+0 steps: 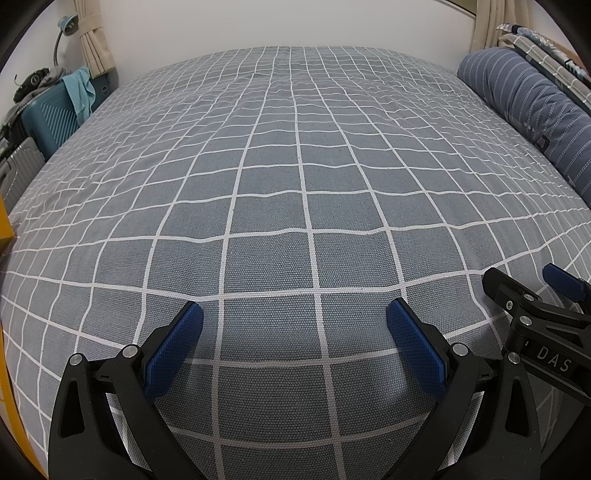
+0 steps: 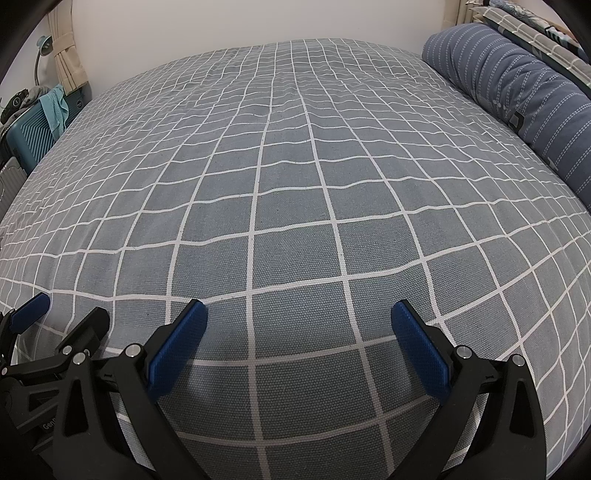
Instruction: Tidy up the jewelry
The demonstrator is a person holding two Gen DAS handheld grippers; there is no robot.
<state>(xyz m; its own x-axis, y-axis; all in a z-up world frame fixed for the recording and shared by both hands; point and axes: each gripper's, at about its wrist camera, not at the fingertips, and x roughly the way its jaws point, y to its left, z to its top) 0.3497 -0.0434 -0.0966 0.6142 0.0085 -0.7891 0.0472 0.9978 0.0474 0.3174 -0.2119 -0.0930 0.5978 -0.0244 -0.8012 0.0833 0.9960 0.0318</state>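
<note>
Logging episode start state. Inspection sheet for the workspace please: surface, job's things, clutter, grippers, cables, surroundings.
Surface: grey-blue bedsheet with white grid lines, lightly wrinkled.
Job's things: nothing seen; no jewelry in either view.
Clutter: nothing seen on the sheet.
Grippers: left gripper and right gripper, black with blue pads, side by side low over the sheet, jaws wide open, empty.
Cables: nothing seen.
Surroundings: blue striped bolster pillow along the right edge; teal ribbed hard-shell suitcase with a light blue cloth draped on it at left; beige tied curtain; white wall.
</note>
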